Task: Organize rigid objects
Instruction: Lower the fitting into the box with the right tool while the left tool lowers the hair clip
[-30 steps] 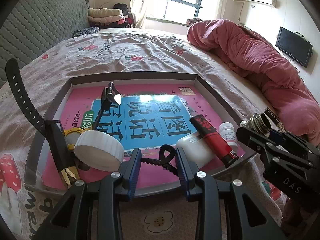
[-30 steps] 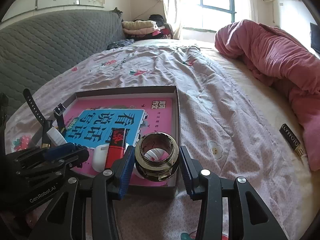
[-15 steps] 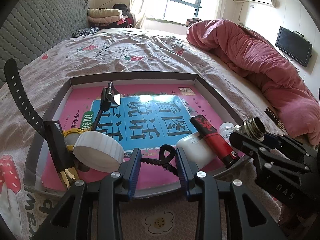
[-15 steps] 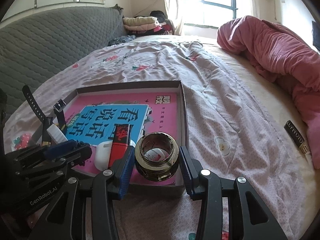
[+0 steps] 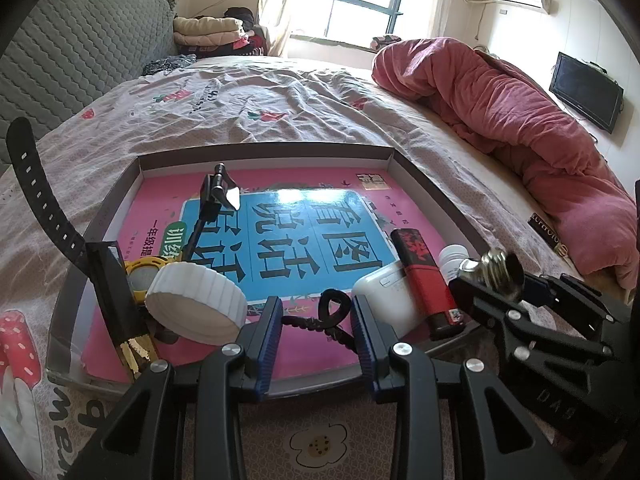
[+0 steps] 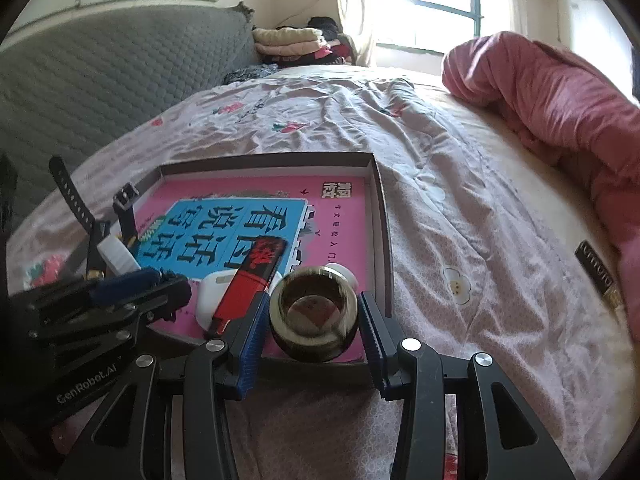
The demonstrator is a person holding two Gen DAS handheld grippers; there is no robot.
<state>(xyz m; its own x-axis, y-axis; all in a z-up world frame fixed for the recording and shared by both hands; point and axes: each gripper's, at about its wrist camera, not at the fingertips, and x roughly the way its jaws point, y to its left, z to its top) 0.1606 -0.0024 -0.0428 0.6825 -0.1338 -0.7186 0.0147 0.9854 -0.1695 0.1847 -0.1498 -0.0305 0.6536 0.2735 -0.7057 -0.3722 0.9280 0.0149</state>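
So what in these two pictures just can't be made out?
- Metal ring, right wrist view: motion blur; whether the right gripper pads press it is unclear.
- White bottle, right wrist view: mostly hidden behind the ring.
- Black cord, left wrist view: its near end is hidden behind the left gripper.
- Black tube on the bedsheet: lettering too small and blurred.
- Yellow watch, left wrist view: face covered by the white lid.

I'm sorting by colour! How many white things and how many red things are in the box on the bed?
White: 3 (round lid, earbud case, small bottle)
Red: 1 (lighter)
Total: 4
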